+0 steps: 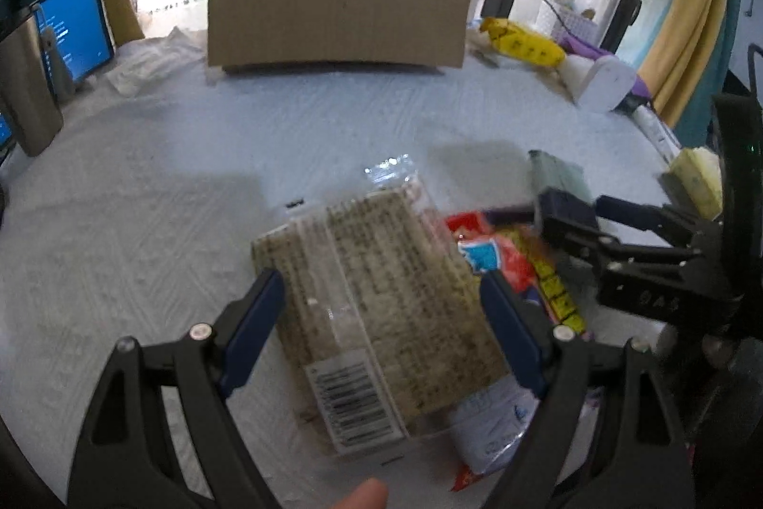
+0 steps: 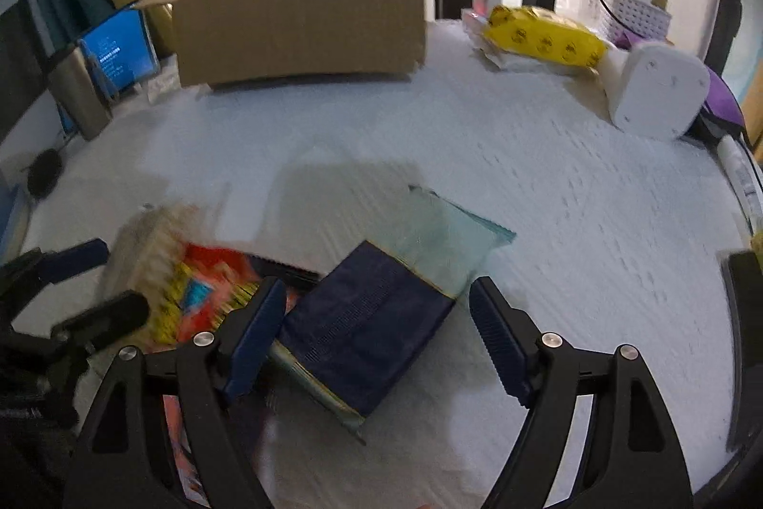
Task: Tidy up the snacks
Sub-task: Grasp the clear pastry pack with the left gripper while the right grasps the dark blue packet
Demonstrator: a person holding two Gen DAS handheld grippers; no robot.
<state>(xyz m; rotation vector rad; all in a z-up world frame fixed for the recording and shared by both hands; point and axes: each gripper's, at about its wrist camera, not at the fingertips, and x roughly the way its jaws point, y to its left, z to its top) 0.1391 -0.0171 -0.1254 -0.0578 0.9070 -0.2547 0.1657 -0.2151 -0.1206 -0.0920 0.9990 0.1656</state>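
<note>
1. Lying flat on the white table cover (image 1: 200, 184), a clear-wrapped cracker pack (image 1: 381, 299) sits between the spread fingers of the left gripper (image 1: 381, 327), barcode end nearest the camera; its long axis runs away from the gripper, slanted slightly leftward.
2. Both left pads flank the pack's long sides, but blur hides whether they touch the wrapper; I judge nothing is pinched yet.
3. Just right of that pack lies a red and yellow snack bag (image 1: 515, 261), partly tucked beneath it.
4. Farther right, a dark blue packet (image 2: 367, 332) with a pale green end lies diagonally in front of the right gripper (image 2: 376, 327), whose fingers are also spread wide and hold nothing; the packet is close against the left pad, clear of the right one.
5. Each gripper slopes down toward its own packet, so each hand is nearest to one item.
6. An open cardboard box (image 1: 334, 17) stands well beyond, at the table's far edge, probably the destination.
</note>
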